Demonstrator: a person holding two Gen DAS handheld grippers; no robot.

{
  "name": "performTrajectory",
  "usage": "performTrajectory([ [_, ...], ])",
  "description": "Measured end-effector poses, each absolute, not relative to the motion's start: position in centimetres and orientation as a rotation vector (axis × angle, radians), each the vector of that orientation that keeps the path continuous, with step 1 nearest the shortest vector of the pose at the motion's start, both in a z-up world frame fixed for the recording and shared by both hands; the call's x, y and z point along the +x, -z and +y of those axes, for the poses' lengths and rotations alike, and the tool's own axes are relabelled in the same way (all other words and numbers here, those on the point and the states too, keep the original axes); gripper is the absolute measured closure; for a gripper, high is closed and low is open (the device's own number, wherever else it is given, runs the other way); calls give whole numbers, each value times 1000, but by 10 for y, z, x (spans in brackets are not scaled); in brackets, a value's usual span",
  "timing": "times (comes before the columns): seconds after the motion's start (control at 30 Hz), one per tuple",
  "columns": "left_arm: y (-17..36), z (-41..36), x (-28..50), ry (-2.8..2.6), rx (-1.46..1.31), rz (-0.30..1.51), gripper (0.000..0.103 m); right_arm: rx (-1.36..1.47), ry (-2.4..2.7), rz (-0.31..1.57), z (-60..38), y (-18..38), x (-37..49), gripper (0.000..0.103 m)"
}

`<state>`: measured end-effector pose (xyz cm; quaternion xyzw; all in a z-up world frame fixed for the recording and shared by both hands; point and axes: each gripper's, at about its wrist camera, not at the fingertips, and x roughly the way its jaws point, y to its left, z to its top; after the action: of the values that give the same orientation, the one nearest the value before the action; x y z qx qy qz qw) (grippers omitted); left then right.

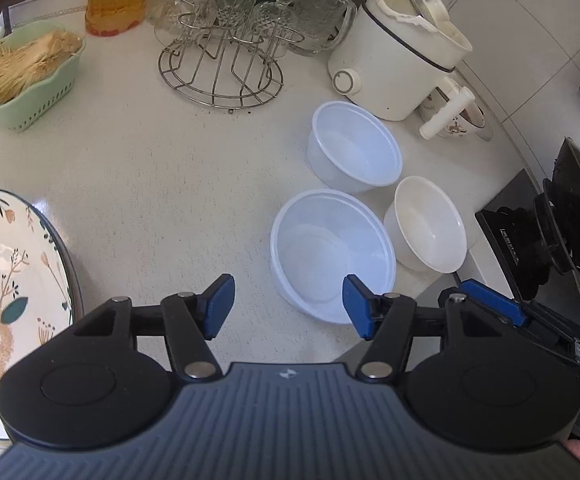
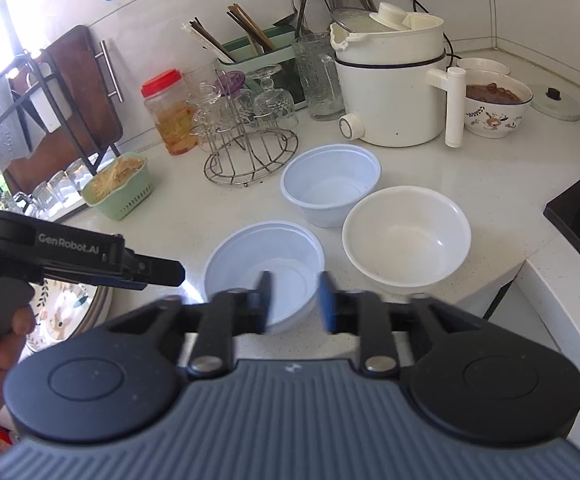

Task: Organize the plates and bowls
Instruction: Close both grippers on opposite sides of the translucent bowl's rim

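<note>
Three empty bowls stand on the white counter: a near plastic bowl (image 1: 331, 254) (image 2: 264, 268), a far plastic bowl (image 1: 353, 146) (image 2: 329, 182) and a white ceramic bowl (image 1: 427, 224) (image 2: 405, 236). A stack of floral plates (image 1: 6, 280) (image 2: 66, 312) lies at the left. My left gripper (image 1: 288, 306) is open and empty, above the counter just left of the near bowl. My right gripper (image 2: 293, 302) is open and empty, its fingers blurred, hovering over the near bowl's front rim. The left gripper also shows in the right wrist view (image 2: 162, 274).
A wire rack of glasses (image 1: 226, 32) (image 2: 250, 128), a white electric pot (image 1: 393, 60) (image 2: 393, 88), a green basket (image 1: 22, 76) (image 2: 120, 186) and a jar (image 2: 168, 112) line the back. A stove with a pan (image 1: 569, 216) sits at the right. A bowl of food (image 2: 495, 106) stands behind the pot.
</note>
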<state>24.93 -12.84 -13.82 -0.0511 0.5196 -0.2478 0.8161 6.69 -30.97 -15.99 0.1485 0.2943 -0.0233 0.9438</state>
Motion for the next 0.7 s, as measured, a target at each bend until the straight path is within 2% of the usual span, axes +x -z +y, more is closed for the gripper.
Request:
performTrajectory([
  [0.57, 153, -144, 256, 583, -91, 1086, 39, 417, 124, 635, -329, 190, 79, 62],
  [0.7, 164, -148, 260, 578, -102, 1107, 50, 428, 97, 624, -328, 194, 87, 62],
])
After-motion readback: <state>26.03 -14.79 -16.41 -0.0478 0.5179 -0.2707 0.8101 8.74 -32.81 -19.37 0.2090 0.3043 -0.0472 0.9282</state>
